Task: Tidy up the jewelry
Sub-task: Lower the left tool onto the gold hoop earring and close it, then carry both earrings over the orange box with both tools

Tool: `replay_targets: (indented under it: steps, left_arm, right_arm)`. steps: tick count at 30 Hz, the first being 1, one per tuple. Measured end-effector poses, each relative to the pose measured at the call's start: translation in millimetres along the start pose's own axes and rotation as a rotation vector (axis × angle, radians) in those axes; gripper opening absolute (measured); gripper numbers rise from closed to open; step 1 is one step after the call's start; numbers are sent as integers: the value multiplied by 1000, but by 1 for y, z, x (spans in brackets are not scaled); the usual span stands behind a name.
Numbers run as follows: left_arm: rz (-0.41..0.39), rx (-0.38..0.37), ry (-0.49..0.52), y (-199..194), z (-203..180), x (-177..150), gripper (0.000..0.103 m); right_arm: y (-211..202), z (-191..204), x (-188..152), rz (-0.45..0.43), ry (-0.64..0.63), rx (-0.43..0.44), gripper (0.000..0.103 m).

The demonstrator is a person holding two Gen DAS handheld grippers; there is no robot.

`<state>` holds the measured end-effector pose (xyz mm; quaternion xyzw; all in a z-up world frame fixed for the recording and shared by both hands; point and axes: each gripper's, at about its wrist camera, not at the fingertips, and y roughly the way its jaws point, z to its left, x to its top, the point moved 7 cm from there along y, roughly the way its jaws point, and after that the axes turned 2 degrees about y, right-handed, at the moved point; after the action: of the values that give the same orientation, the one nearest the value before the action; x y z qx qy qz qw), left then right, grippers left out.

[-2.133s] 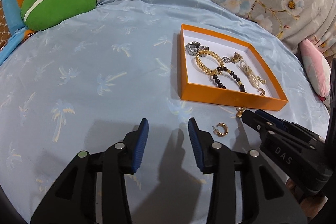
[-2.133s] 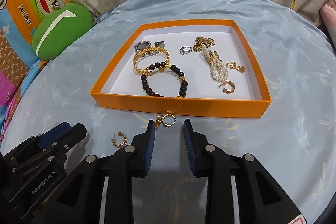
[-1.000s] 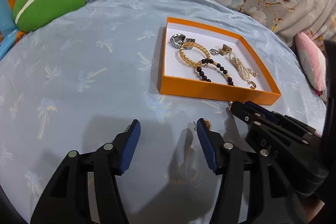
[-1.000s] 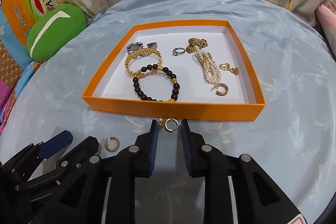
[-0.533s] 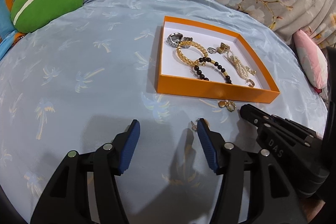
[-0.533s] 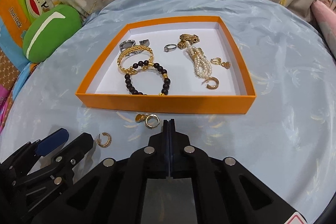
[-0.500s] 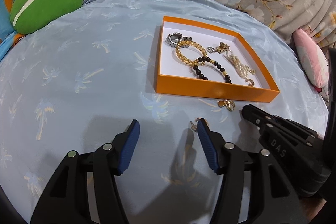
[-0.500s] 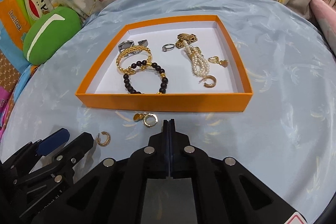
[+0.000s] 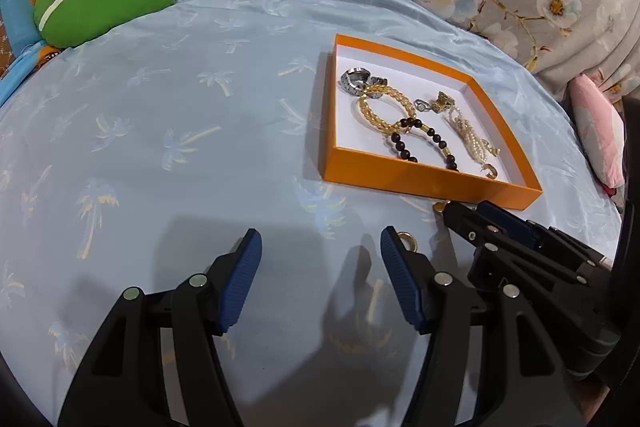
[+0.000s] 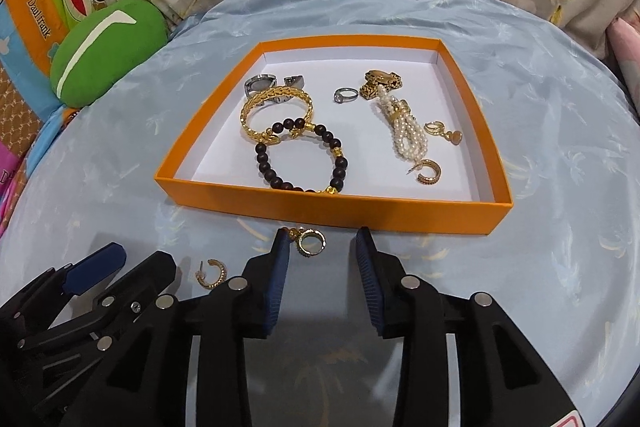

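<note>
Nearest the right gripper (image 10: 320, 251), whose jaws stand apart and empty, a gold drop earring (image 10: 308, 241) lies just beside its left pad, partly hidden. Beside the left gripper (image 9: 320, 255), also spread wide, sits a gold hoop earring (image 10: 211, 273). Beyond, the orange box (image 10: 332, 209) holds bracelets, its near wall covering part of the black bead bracelet (image 10: 300, 155).

Black hand-held gripper (image 10: 320, 255), ribbed blue pads (image 10: 276, 277), silver screws.
</note>
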<state>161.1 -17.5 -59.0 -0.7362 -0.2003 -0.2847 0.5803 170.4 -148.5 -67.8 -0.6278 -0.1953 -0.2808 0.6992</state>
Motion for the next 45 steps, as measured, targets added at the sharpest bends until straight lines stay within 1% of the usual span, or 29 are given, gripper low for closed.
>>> replay_targets:
  steps: [2, 3, 5, 6, 7, 11, 13, 16, 19, 21, 25, 27, 28, 29, 34, 42, 45]
  left_arm:
    - [-1, -1, -12, -2, 4, 0, 60]
    - [0, -1, -16, -2, 5, -1, 60]
    - [1, -3, -28, -3, 9, -1, 60]
    - [0, -7, -33, -3, 9, 0, 60]
    - [0, -7, -32, -3, 9, 0, 60]
    - [3, -14, -24, -4, 9, -1, 60]
    - [5, -24, -13, -4, 5, -2, 60]
    - [14, -45, 29, -3, -8, -5, 63]
    - [23, -57, 69, -1, -23, -8, 64]
    - [26, -57, 92, 2, -33, -8, 64]
    - [30, -32, 130, 9, -48, -5, 64]
    - [28, -22, 144, 11, -53, -5, 60]
    - [27, -19, 149, 11, -55, -5, 54]
    - [25, -19, 155, 11, -58, -5, 51]
    - [23, -25, 167, 12, -61, -6, 17]
    - [25, -74, 141, 5, -60, -7, 17]
    - [2, -87, 130, -4, -59, 0, 17]
  right_arm:
    - [2, 3, 1, 2, -17, -23, 35]
    - [2, 3, 1, 3, -22, -34, 33]
    - [2, 3, 0, 2, -27, -45, 26]
    - [2, 4, 0, 3, -31, -40, 18]
    - [2, 4, 0, 2, -37, -46, 16]
    - [-1, 2, -2, 3, -32, -43, 12]
    - [-4, -4, -4, 1, -15, -40, 12]
    - [-12, -16, -10, -4, 22, -31, 13]
    - [-22, -30, -15, -15, 53, -38, 13]
    - [-27, -39, -18, -19, 69, -41, 13]
    - [-32, -54, -24, -20, 102, -45, 13]
    - [-33, -59, -25, -20, 114, -43, 13]
    - [-33, -61, -26, -22, 118, -43, 13]
    - [-33, -61, -26, -23, 121, -42, 13]
    - [-35, -61, -25, -29, 127, -33, 13]
    - [-43, -63, -23, -51, 133, -22, 13]
    - [-49, -61, -19, -65, 131, -8, 13]
